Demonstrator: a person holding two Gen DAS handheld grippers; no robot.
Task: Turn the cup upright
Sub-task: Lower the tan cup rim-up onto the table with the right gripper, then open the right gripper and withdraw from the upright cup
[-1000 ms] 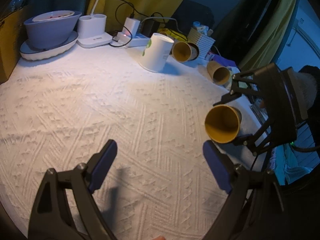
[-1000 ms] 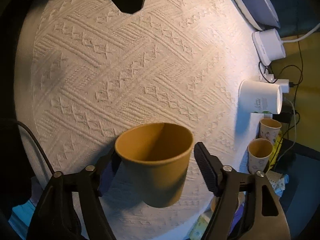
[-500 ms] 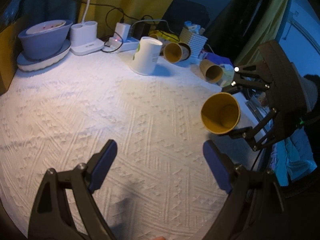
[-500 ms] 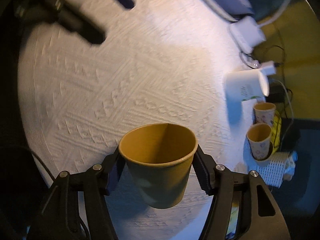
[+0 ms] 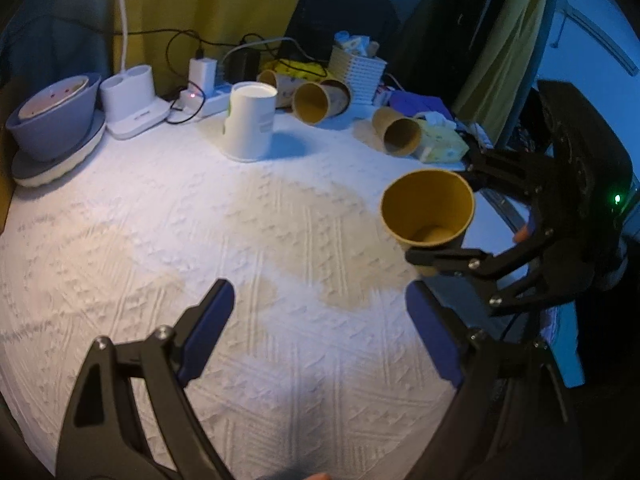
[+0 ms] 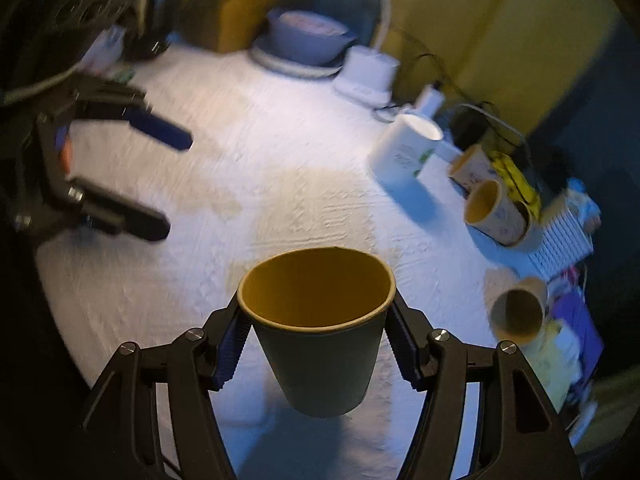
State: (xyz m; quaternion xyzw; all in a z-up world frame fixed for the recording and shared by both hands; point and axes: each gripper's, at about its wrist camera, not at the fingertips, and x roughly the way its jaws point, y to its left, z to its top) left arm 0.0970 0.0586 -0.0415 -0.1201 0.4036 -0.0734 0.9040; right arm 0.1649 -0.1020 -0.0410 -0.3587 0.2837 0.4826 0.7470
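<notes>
My right gripper (image 6: 318, 344) is shut on a paper cup (image 6: 320, 340) with a yellow-brown inside, held mouth up above the white textured tablecloth (image 6: 248, 208). In the left wrist view the same cup (image 5: 428, 212) hangs at the right, clamped by the right gripper (image 5: 440, 224) above the table's right edge. My left gripper (image 5: 320, 320) is open and empty over the cloth, its blue pads spread wide. It also shows in the right wrist view (image 6: 160, 184) at the left, open.
A white cup (image 5: 250, 126) stands upright at the back. Paper cups lie on their sides behind and right of it (image 5: 320, 100) (image 5: 398, 132). A grey bowl on a plate (image 5: 52, 124), a white charger base (image 5: 130, 106), a power strip and a white basket (image 5: 358, 74) line the back.
The right gripper has turned the cup from mouth-sideways to mouth-up and lifted it over the table's right edge. The left gripper has stayed open and roughly in place.
</notes>
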